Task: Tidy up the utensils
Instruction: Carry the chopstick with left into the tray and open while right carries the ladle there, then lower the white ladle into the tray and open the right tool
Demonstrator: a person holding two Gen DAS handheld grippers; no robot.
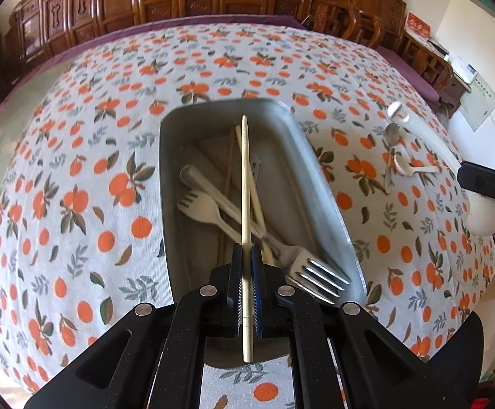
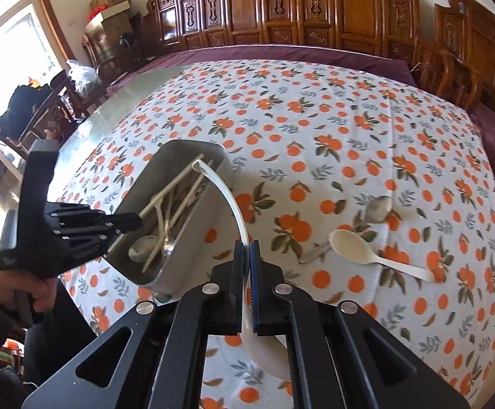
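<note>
**Inspector:** The metal tray point(image 1: 179, 129) is already holding forks, chopsticks and a spoon. Your left gripper point(image 1: 246, 255) is clamping a single chopstick point(image 1: 244, 177) directly over it.

**Operator:** And the right?

**Inspector:** Your right gripper point(image 2: 246, 252) is pinching the white ladle point(image 2: 237, 211), its handle tip hanging over the tray's near rim. A metal spoon point(image 2: 378, 208) and a cream plastic spoon point(image 2: 349, 245) are still lying on the tablecloth point(image 2: 349, 119), so I'm judging you past halfway.
</note>
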